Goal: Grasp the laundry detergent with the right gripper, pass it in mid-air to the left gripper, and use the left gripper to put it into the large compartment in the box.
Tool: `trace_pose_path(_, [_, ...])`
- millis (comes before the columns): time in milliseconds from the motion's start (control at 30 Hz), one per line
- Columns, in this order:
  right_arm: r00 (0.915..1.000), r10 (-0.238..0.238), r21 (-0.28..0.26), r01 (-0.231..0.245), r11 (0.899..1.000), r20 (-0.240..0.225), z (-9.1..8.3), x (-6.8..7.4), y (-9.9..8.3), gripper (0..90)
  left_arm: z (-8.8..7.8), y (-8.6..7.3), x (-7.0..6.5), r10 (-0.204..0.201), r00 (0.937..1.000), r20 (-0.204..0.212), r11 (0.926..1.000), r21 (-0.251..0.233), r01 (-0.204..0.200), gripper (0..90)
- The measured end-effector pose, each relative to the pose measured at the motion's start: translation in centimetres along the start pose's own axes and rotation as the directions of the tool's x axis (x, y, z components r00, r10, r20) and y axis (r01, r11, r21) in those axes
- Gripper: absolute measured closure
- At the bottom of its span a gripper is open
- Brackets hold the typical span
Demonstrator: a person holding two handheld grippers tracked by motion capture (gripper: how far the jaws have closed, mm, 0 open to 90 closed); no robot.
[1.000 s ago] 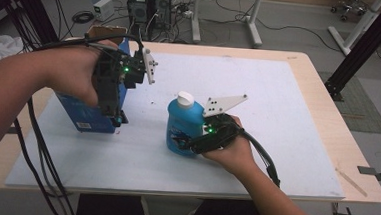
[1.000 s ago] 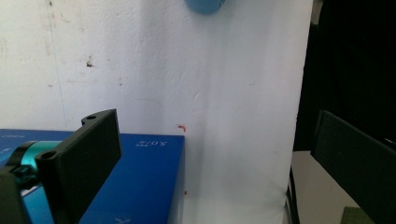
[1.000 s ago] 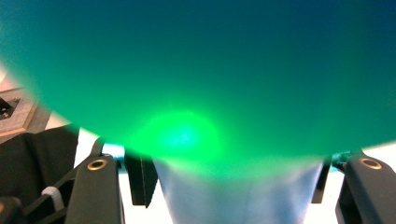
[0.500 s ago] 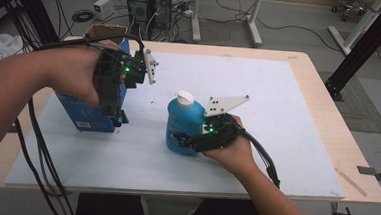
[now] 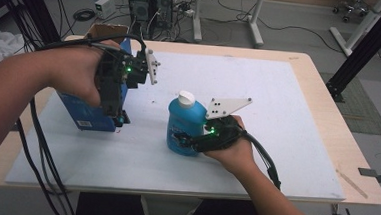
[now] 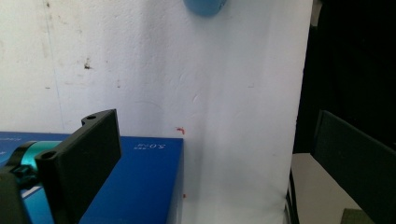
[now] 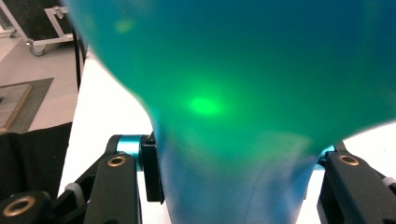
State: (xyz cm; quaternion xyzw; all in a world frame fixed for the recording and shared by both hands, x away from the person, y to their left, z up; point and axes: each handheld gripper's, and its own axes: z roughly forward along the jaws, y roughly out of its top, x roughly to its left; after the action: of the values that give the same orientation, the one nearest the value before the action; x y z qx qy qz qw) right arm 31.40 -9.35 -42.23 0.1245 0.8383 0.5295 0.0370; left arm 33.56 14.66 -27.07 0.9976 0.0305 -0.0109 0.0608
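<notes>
High view: blue bottle (image 5: 185, 124) upright, cap upward, pinched by right tool (image 5: 189, 140).

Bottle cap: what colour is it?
White, on the blue bottle; the cap shows best in the high view.

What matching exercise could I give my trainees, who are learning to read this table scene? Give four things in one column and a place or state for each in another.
Things:
1. blue bottle
2. blue box
3. white cap
4. left gripper

Places or states:
A. on top of the bottle
B. at the mat's left edge
C. open, beside the box
D. upright, clamped by the right gripper

Pairs: 1-D, 2-B, 3-A, 4-C
</notes>
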Motion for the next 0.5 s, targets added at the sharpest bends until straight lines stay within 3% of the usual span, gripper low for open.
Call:
trace_pose_path(267, [0.9995, -0.014, 0.014, 0.014, 1.0, -0.027, -0.2, 0.1, 0.5, 45.7, -0.6, 0.3, -0.1, 0.011, 0.9999, -0.006, 0.9999, -0.008, -0.011, 1.8])
trace_pose_path(500, [0.9985, -0.032, -0.002, 0.032, 0.999, -0.044, -1.3, 0.0, 2.0, 46.0, -1.1, 1.0, -0.4, 0.027, 0.9996, -0.007, 0.9995, -0.014, -0.027, 1.8])
